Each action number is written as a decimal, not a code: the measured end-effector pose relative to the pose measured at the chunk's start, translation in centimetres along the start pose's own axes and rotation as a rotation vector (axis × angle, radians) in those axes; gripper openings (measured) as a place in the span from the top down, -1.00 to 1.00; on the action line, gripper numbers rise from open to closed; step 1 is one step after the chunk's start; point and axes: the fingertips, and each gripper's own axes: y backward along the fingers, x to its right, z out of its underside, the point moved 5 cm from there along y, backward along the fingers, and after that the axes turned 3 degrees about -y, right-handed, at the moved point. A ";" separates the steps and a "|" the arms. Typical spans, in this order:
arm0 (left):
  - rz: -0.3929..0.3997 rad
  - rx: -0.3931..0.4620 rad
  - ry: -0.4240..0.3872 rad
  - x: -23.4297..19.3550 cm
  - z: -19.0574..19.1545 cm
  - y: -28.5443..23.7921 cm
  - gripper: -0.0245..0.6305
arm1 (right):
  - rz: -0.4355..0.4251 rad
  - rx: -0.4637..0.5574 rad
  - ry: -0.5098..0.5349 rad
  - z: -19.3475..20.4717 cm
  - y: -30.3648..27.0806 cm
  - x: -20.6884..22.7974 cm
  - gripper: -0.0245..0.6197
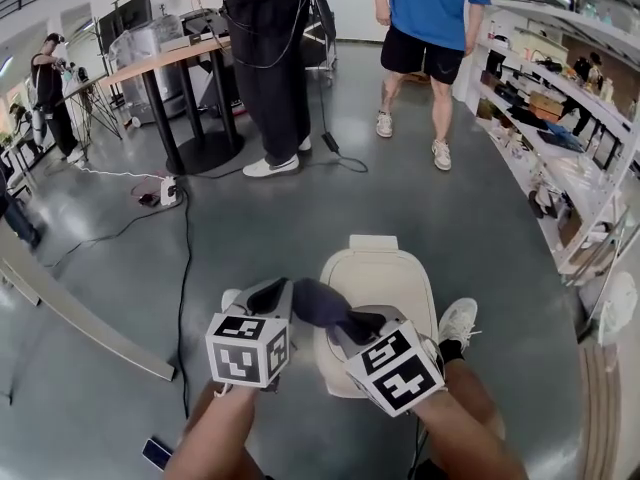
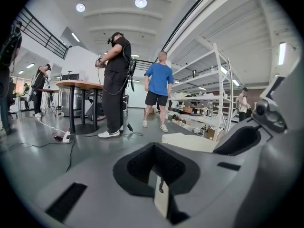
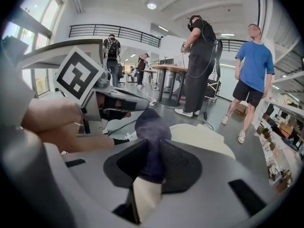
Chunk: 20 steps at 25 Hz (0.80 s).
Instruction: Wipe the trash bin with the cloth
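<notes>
A cream trash bin [image 1: 385, 273] with its lid down stands on the grey floor just ahead of me. My right gripper [image 1: 350, 326] is over the bin's near left part, shut on a dark blue cloth [image 1: 318, 303] that bunches up out of its jaws. In the right gripper view the cloth [image 3: 151, 127] sits between the black pads of my right gripper [image 3: 152, 148], with the bin [image 3: 202, 134] behind it. My left gripper [image 1: 270, 293] hovers just left of the bin, close beside the cloth. In its own view my left gripper [image 2: 154, 151] has its pads together with nothing between them, and the bin [image 2: 190, 141] lies ahead to the right.
Two people [image 1: 270, 58] [image 1: 430, 38] stand a few steps beyond the bin. A black cable [image 1: 185, 268] runs along the floor on the left from a power strip [image 1: 168, 190]. Open shelving [image 1: 560, 138] lines the right side. My shoe [image 1: 458, 320] is beside the bin.
</notes>
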 end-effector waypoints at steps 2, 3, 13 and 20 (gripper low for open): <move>-0.002 0.000 0.006 0.0 0.0 0.0 0.93 | 0.000 -0.004 -0.005 0.1 0.1 0.1 0.67; -0.001 -0.001 0.005 0.0 0.1 0.0 0.93 | 0.002 -0.003 -0.009 0.2 0.1 0.2 0.67; 0.010 -0.002 -0.010 0.6 0.1 0.2 0.93 | 0.036 0.006 -0.012 1.0 1.0 1.2 0.67; 0.012 -0.005 -0.021 0.9 0.2 0.3 0.93 | 0.073 -0.002 -0.064 2.4 2.6 2.8 0.67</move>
